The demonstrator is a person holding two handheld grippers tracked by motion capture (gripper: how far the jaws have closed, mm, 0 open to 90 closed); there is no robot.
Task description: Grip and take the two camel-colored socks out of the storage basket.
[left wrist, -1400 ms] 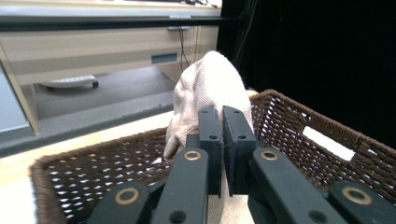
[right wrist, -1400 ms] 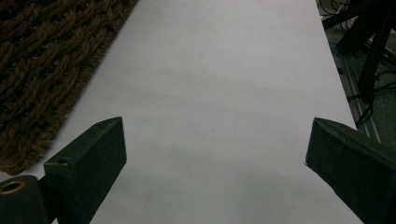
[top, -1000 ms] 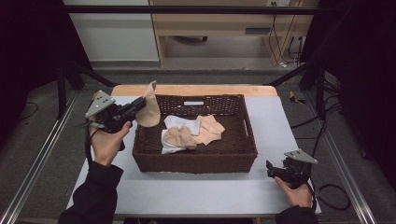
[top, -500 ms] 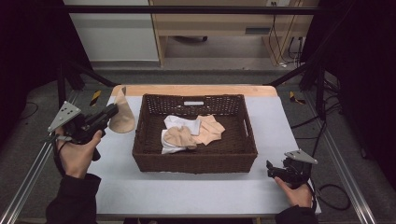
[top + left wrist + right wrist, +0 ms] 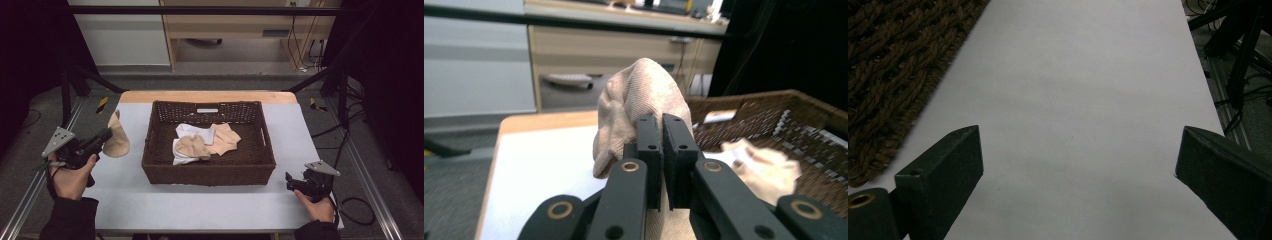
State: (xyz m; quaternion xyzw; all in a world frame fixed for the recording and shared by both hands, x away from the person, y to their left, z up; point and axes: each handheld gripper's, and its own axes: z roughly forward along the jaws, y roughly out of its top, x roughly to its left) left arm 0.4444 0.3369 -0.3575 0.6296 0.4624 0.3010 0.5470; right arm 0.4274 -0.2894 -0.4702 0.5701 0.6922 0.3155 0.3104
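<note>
L gripper (image 5: 663,150) clamps one beige sock (image 5: 117,140) at mid-left of high view, beside basket (image 5: 207,172); R gripper (image 5: 1078,185) gapes over bare table (image 5: 1078,75). Basket holds approx. three socks (image 5: 205,142).

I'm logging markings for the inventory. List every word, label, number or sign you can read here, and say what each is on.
No text is legible in these pictures.
White label on the far wall of the wicker basket: too small and blurred to read.
Yellow-and-black hazard tape on the floor: stripes, no lettering.
</note>
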